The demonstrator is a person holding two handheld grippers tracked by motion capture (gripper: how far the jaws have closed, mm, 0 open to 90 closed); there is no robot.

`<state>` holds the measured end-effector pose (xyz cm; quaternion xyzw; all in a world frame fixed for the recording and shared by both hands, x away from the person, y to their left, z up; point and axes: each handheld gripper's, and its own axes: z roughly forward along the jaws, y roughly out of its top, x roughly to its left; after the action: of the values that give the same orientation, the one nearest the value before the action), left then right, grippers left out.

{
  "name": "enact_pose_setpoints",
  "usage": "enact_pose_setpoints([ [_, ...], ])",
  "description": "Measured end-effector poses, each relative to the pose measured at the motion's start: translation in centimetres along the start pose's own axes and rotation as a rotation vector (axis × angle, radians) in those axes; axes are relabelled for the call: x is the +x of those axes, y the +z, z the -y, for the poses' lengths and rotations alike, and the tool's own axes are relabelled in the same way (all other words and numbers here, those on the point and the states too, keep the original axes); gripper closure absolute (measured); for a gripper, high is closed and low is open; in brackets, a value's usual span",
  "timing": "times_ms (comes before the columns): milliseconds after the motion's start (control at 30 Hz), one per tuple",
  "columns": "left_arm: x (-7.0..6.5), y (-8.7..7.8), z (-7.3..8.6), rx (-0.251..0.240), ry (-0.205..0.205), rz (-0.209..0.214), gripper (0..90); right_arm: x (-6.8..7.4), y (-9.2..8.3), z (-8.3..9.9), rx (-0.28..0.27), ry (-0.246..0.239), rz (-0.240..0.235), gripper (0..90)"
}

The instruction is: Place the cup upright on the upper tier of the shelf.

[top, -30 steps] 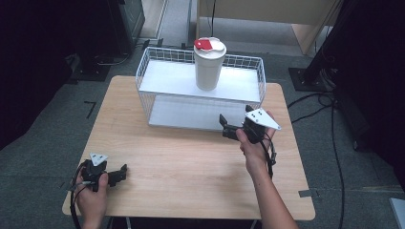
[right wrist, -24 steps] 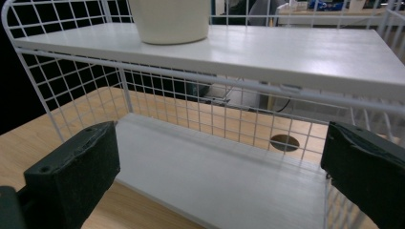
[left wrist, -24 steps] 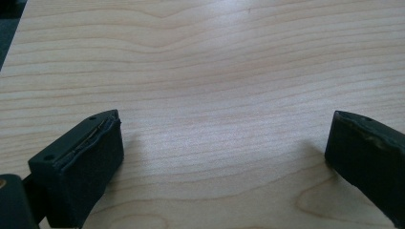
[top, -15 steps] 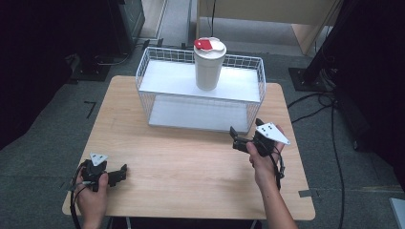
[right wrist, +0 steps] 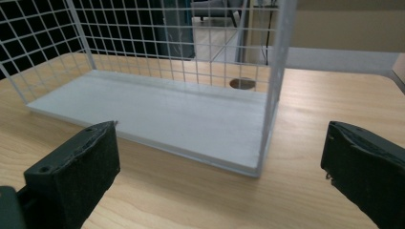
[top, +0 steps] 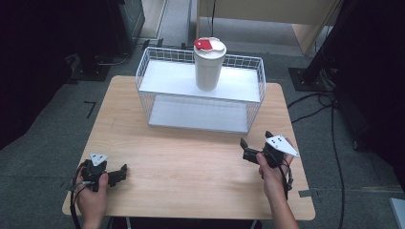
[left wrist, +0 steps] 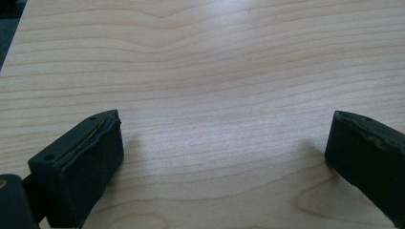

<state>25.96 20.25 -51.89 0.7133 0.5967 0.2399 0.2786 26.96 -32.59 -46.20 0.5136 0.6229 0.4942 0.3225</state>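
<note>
**Student:** What does the figure show of the 2 tools?

**Instructor:** The right gripper (top: 252, 151) hovers over the wooden table (top: 191, 176) with its jaws spread wide and nothing between them. The left gripper (top: 117, 174) sits low at the near edge, jaws likewise wide and empty. The cup (top: 209, 64) stands upright on the upper shelf (top: 167, 78) of the wire rack (top: 258, 86), well ahead of the right gripper and above it.

**Student:** Which step appears to be in hand?

**Instructor:** As a judgement: the right gripper faces the rack's near corner post (right wrist: 276, 86) and lower shelf (right wrist: 157, 119), so any approach to the cup would need to rise over the wire wall first. The jaws should straddle the cup body below the lid, squarely, so that a tapered wall does not slip upward.

**Student:** And the materials?

**Instructor:** The cup is a white, smooth, slightly tapered cylinder with a domed lid bearing a red patch (top: 204, 44). The rack is thin white wire in a square grid, with 2 flat white boards. The table is pale, matte wood with flowing grain. The jaw pads (right wrist: 76, 167) are black, blocky and slightly rough-edged.
</note>
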Motion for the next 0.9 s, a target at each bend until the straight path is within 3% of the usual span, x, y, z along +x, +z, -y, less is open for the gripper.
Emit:
enact_pose_setpoints([
  [900, 0.0, 0.0, 0.0, 0.000, 0.000, 0.000, 0.0, -6.2, -5.1, 5.6, 0.103, 0.063, 0.160, 0.0],
])
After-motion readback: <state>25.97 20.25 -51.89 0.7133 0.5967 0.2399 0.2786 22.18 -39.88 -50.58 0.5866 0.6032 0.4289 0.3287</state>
